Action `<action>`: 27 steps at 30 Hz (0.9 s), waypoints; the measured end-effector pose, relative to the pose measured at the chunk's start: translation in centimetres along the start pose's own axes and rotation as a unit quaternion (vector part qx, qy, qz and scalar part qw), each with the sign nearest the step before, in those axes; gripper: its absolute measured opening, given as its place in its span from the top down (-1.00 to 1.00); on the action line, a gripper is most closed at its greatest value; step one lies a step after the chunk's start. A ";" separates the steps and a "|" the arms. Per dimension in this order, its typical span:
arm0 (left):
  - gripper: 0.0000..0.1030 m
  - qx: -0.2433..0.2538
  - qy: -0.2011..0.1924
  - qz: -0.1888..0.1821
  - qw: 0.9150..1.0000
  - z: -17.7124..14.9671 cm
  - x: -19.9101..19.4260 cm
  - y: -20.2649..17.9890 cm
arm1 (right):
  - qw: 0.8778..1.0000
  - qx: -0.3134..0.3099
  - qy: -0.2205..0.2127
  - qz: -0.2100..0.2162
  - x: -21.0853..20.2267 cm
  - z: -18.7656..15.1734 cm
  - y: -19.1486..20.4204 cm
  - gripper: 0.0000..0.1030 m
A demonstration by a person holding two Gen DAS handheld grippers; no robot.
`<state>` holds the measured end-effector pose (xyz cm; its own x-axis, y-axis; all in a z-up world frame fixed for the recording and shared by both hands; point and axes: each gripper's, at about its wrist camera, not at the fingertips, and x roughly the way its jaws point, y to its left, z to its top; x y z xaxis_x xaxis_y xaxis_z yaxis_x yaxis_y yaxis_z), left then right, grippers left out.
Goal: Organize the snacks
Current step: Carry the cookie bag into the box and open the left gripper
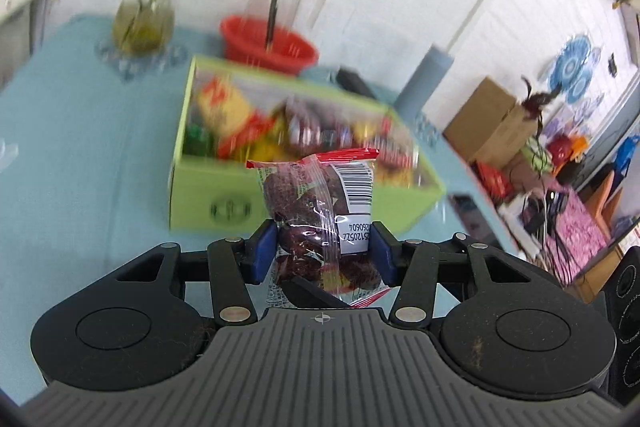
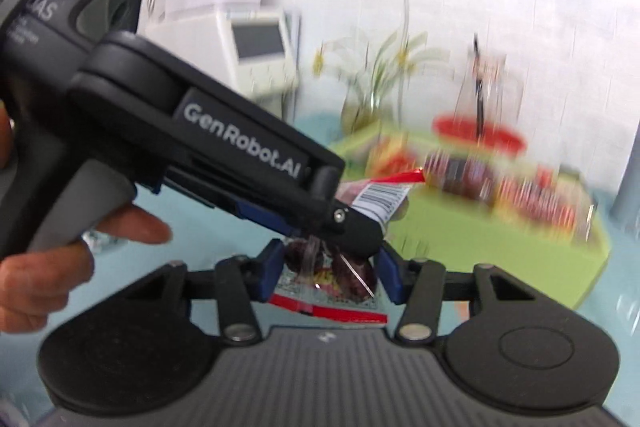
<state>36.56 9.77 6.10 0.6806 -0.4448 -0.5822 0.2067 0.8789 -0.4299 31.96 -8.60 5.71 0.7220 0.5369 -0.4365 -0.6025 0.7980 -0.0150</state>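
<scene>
We see the left hand-held gripper (image 1: pixel 323 253) clamped on a clear snack packet (image 1: pixel 320 223) with red sealed ends, a barcode label and dark round pieces inside; its blue pads (image 1: pixel 262 255) press both sides of the packet, which stands upright between them above the light blue worktop (image 1: pixel 80 147).

In the right wrist view, the right hand-held gripper (image 2: pixel 331 273) has its blue pads (image 2: pixel 271 269) closed on the lower end of the same packet (image 2: pixel 332 279), so both tools grip it at once. The left gripper's black body crosses this view from the upper left, held by the person's hand (image 2: pixel 44 267).

Beyond the packet sits a green box (image 1: pixel 200 195) filled with mixed snacks, blurred. Behind it stand a red basket (image 1: pixel 272 45) and a glass vase (image 1: pixel 142 23) with stems.
</scene>
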 end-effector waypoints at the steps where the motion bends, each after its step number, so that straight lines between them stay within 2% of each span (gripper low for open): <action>1: 0.39 0.003 -0.010 0.002 1.000 1.5 0.1 -0.2 | 1.000 -0.003 -0.008 -0.001 0.5 1.1 -0.6 -0.06; 6: 0.39 0.013 -0.026 0.024 0.999 7.4 2.7 0.3 | 1.000 -0.002 -0.013 0.003 4.9 5.7 -4.6 -0.06; 11: 0.39 0.014 -0.006 0.047 0.999 11.1 8.0 2.0 | 0.999 0.023 0.020 0.010 10.6 7.4 -8.7 -0.06; 16: 0.39 0.005 0.018 0.070 0.997 10.2 12.6 4.3 | 0.997 0.034 0.070 0.025 15.5 6.1 -10.5 -0.06; 20: 0.28 -0.007 0.010 0.052 0.999 9.5 13.4 5.6 | 0.996 0.032 0.070 0.035 16.3 4.9 -9.9 -0.29; 21: 0.24 -0.007 0.007 0.049 0.999 9.5 13.4 5.7 | 0.997 0.029 0.068 0.035 16.4 4.8 -9.7 -0.31; 25: -0.23 -0.007 -0.014 0.036 0.999 9.6 12.6 5.7 | 0.997 0.020 0.065 0.038 16.2 4.6 -9.1 -0.47; 27: -0.25 -0.004 -0.036 0.026 0.999 9.6 11.5 5.4 | 0.998 0.016 0.055 0.028 15.7 4.7 -8.9 -0.51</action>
<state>52.23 11.06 3.71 0.7392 -0.3844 -0.5530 0.1636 0.8990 -0.4063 50.30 -6.00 3.24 0.6444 0.5497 -0.5317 -0.6293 0.7761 0.0397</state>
